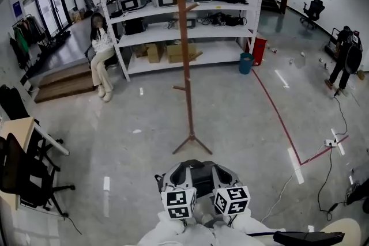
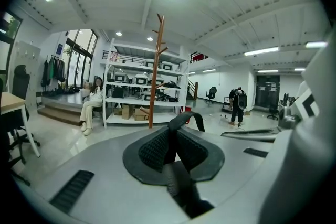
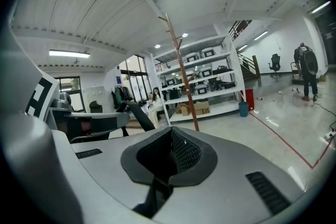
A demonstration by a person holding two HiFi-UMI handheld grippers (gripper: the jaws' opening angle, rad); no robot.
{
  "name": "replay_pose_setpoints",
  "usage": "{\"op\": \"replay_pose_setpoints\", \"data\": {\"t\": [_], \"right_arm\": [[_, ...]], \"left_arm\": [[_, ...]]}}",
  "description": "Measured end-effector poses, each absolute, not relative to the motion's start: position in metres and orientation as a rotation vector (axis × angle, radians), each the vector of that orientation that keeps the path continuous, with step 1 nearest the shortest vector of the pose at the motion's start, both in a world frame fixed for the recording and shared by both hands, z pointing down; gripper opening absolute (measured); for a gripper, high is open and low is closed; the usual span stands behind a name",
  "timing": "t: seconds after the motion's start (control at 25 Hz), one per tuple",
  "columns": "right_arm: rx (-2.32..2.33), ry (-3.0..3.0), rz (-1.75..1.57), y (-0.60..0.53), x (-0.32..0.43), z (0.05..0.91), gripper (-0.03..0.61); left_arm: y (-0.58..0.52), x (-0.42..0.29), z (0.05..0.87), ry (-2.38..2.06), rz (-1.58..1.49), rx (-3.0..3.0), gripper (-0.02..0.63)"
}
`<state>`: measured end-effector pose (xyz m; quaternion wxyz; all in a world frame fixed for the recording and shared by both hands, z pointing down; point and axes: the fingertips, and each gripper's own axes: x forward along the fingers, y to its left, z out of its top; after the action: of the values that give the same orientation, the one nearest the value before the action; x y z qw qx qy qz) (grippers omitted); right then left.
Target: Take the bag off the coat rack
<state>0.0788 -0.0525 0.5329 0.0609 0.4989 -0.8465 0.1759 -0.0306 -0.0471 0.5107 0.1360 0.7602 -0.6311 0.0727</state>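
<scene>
1. With both camera views looking straight down the pads, the left tongs [image 2: 171,145] read as closed on a black bag strap [image 2: 188,117]. The strap enters the seam from below, and a loop of it arches clear above the tips.
2. The right tongs [image 3: 169,150] are also closed. A dark band leaves the bottom of their seam; I judge it to be the same strap, though less of it shows here.
3. The two tongs sit side by side, just beside each other, so neither is nearer the load. The strap runs roughly along the tongs' pointing direction.
4. The head view shows only a dark mass between the two noses, below the marker cubes. I cannot tell strap from bag body there, and no view shows the bag body plainly.
5. The coat rack [image 1: 185,66] stands upright straight ahead, well apart from the tongs. Its pegs appear bare, and nothing joins it to the strap.
6. Judgement: the bag is already off the rack. What remains is to carry it clear or set it down, so the key relation is the load hanging below the tongs, not the rack ahead.
7. Only the right gripper view shows the left tongs from the side, with the strap rising off them. Only the head view shows the rack's foot on the floor [image 1: 242,118].
</scene>
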Motion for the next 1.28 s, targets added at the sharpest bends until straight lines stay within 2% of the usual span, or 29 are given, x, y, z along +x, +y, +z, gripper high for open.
{"op": "replay_pose_setpoints", "data": {"t": [1.28], "right_arm": [[1.430, -2.597, 0.403, -0.044, 0.065, 0.521, 0.011]], "left_arm": [[-0.041, -0.030, 0.507, -1.817, 0.202, 2.220, 0.035]]}}
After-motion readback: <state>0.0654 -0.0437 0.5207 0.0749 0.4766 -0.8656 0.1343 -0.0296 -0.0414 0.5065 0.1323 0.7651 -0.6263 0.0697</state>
